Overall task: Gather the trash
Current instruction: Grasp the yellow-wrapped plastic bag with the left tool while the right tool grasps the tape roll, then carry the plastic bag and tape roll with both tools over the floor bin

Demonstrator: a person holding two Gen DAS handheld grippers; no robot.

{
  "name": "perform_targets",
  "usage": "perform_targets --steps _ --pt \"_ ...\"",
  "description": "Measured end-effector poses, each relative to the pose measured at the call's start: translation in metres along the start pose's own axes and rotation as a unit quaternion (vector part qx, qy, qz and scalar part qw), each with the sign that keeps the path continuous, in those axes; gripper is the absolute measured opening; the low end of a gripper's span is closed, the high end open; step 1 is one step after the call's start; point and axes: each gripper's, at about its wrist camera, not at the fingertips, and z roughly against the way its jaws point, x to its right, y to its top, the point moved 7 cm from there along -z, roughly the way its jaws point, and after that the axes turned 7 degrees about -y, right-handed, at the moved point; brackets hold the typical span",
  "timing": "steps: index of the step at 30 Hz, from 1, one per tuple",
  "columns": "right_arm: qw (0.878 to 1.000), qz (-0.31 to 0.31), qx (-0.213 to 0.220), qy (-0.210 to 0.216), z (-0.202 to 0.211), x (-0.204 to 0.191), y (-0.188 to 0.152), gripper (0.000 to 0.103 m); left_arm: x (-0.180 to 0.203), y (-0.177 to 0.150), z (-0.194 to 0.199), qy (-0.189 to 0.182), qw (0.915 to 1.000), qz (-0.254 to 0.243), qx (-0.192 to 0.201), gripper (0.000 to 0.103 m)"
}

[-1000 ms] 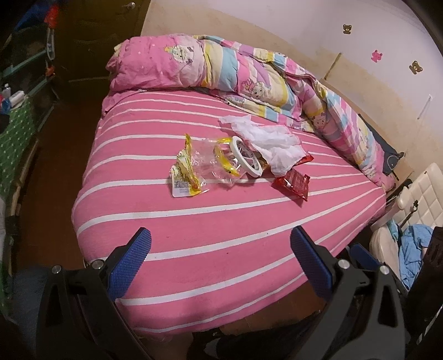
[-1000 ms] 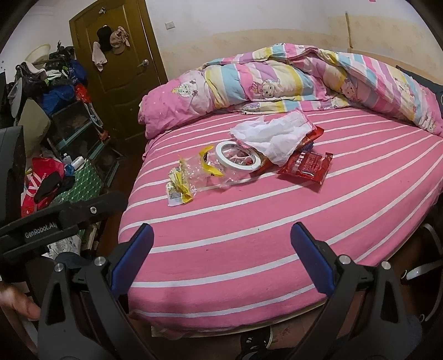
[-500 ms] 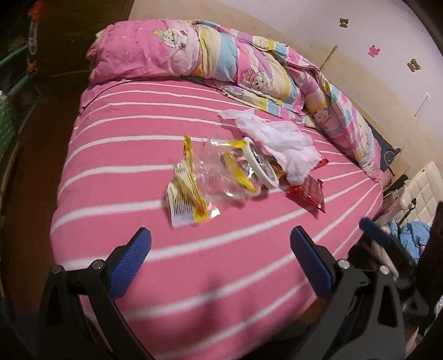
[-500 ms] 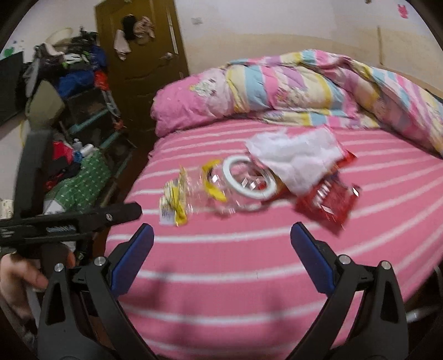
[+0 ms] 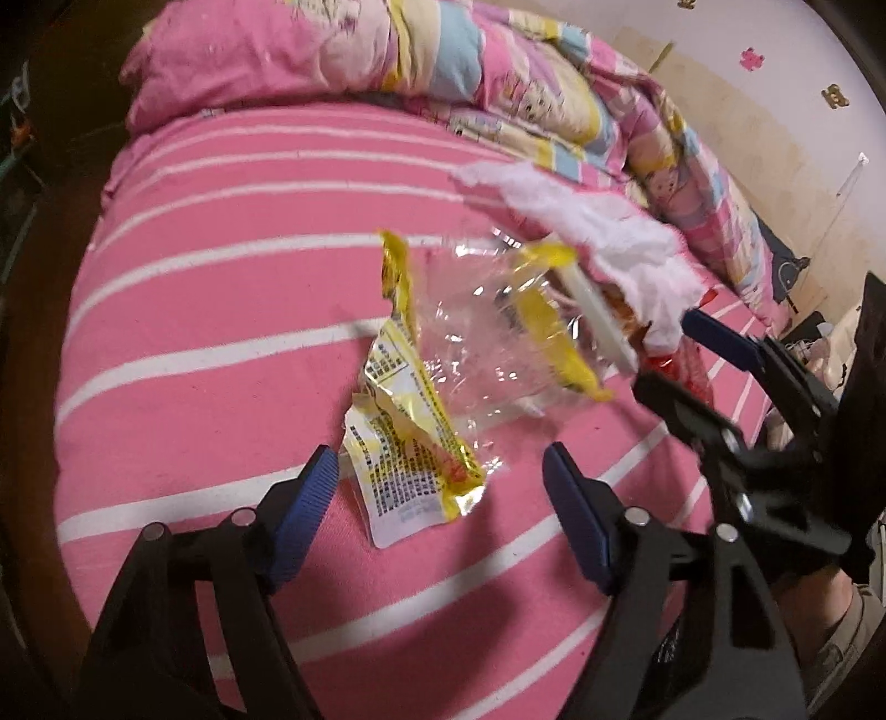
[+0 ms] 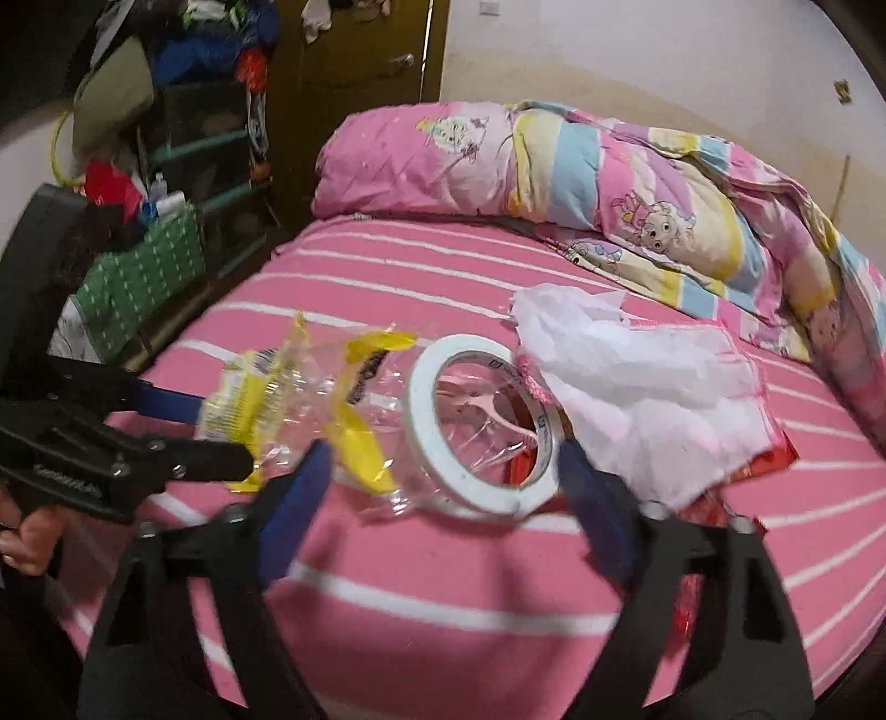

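Pink sheets with white stripes cover the bed under me, a rolled cartoon quilt lies along its far side, and a cluttered shelf and a brown door stand beyond the corner. All the trash sits in one heap mid-bed. My left gripper is closing, its blue pads either side of the yellow printed wrapper, not yet pressing it. My right gripper is closing too, straddling the white tape roll without squeezing it. One clear crinkled bag with yellow edges lies between wrapper and roll. One white plastic sheet drapes over the roll's far side and blocks most of the red packet; I see only its edges. Something pink shows through the roll's hole, too blurred to name.
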Motion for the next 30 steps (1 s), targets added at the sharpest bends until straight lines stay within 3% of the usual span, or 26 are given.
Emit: perform_targets --steps 6,10,13,15,17,23,30 --pt "1.000 0.018 -0.010 0.005 -0.024 -0.001 -0.005 0.059 0.004 0.005 -0.018 -0.010 0.9998 -0.005 -0.019 0.074" --pt "1.000 0.028 -0.014 0.001 -0.030 -0.001 -0.010 0.029 0.002 0.010 -0.028 -0.009 0.9997 -0.004 -0.021 0.063" --pt "1.000 0.027 -0.007 -0.002 -0.024 0.001 -0.010 0.025 0.001 0.013 -0.031 -0.008 0.9996 -0.004 -0.025 0.044" --pt "1.000 0.015 0.006 0.002 -0.017 0.006 -0.007 0.022 -0.002 0.013 -0.032 -0.019 0.9994 0.008 -0.028 0.025" --pt "1.000 0.002 0.024 0.005 -0.007 0.011 -0.002 0.019 -0.004 0.013 -0.031 -0.042 0.9981 0.033 -0.029 0.019" --pt "0.995 -0.057 0.076 0.041 0.027 0.024 0.018 0.015 0.007 0.011 -0.018 -0.062 0.9972 0.042 -0.004 0.016" --pt "0.984 -0.117 0.095 0.094 0.054 0.029 0.026 0.012 0.016 0.003 0.014 -0.080 0.9954 0.045 0.027 0.014"
